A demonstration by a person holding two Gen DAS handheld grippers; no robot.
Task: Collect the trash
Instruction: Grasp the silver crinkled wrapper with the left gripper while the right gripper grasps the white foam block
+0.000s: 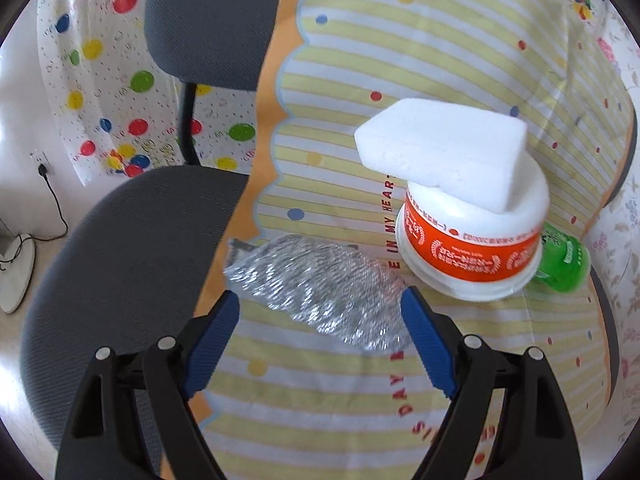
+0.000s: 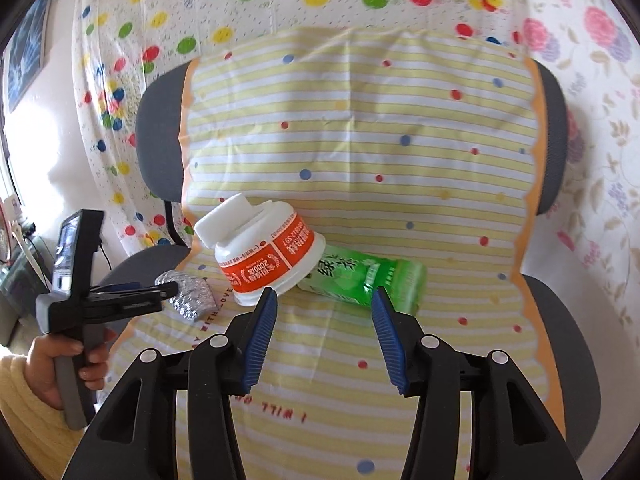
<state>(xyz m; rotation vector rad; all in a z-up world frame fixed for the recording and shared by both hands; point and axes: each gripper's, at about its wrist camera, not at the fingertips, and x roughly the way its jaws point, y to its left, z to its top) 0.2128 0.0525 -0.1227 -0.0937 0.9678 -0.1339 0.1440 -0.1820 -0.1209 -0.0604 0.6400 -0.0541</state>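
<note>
Blue fingers (image 1: 232, 312) of the left gripper (image 1: 320, 308) stand apart around a silver foil wad (image 1: 320, 292) on the chair's striped cloth (image 1: 440, 60) — right gripper (image 2: 324, 304) apart, empty; green bottle (image 2: 360, 280) at twelve o'clock.

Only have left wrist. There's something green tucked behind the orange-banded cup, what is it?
Observer: A green tea bottle, lying on its side on the striped cloth.
Operator: Is the cup touching it?
Observer: In the right wrist view the orange-banded cup is tilted. Its rim overlaps one end of the bottle, so it looks propped on it.
Operator: Where's the right tool?
Observer: The right tool is open and empty. It points at the bottle and sits just short of it.
</note>
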